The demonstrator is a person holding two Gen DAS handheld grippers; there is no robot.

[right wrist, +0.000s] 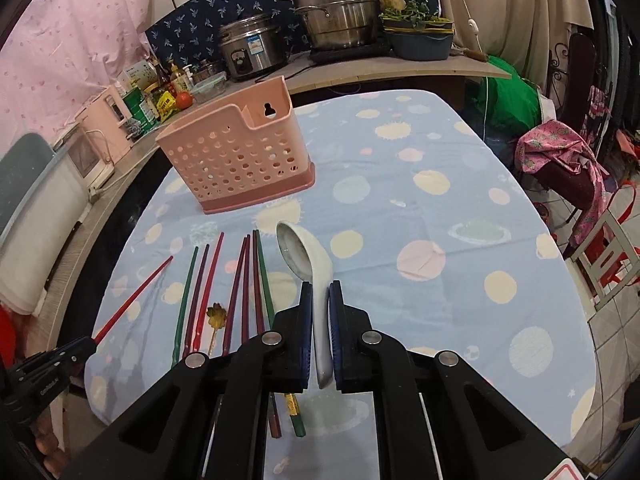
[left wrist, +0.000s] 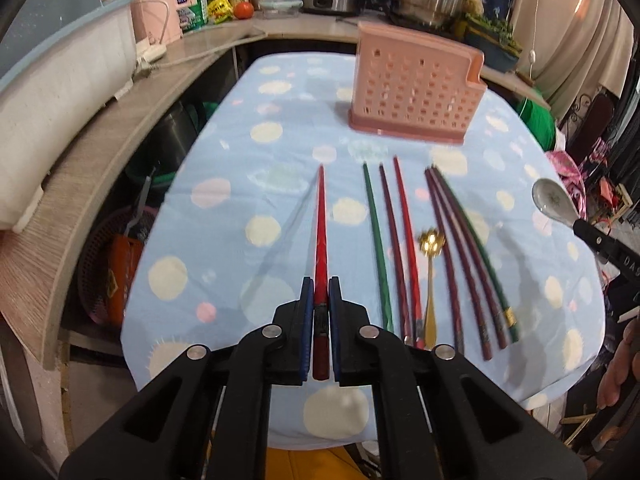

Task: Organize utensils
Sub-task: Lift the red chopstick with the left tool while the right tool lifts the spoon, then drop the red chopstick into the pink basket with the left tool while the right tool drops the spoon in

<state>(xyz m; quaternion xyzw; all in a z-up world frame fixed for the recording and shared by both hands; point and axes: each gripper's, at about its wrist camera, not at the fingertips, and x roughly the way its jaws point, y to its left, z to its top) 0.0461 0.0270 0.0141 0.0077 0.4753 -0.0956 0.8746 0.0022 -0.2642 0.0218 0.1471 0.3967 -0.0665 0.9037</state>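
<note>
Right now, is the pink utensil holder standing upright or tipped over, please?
Upright: the pink utensil holder stands on its darker base on the tablecloth, opening upward.

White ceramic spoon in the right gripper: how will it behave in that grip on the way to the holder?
The white spoon looks glazed, so it is probably slippery. The right gripper pinches only the handle and the bowl juts far forward, so it may pivot. It looks ceramic, so likely brittle; a drop onto the pink holder could chip it.
</note>
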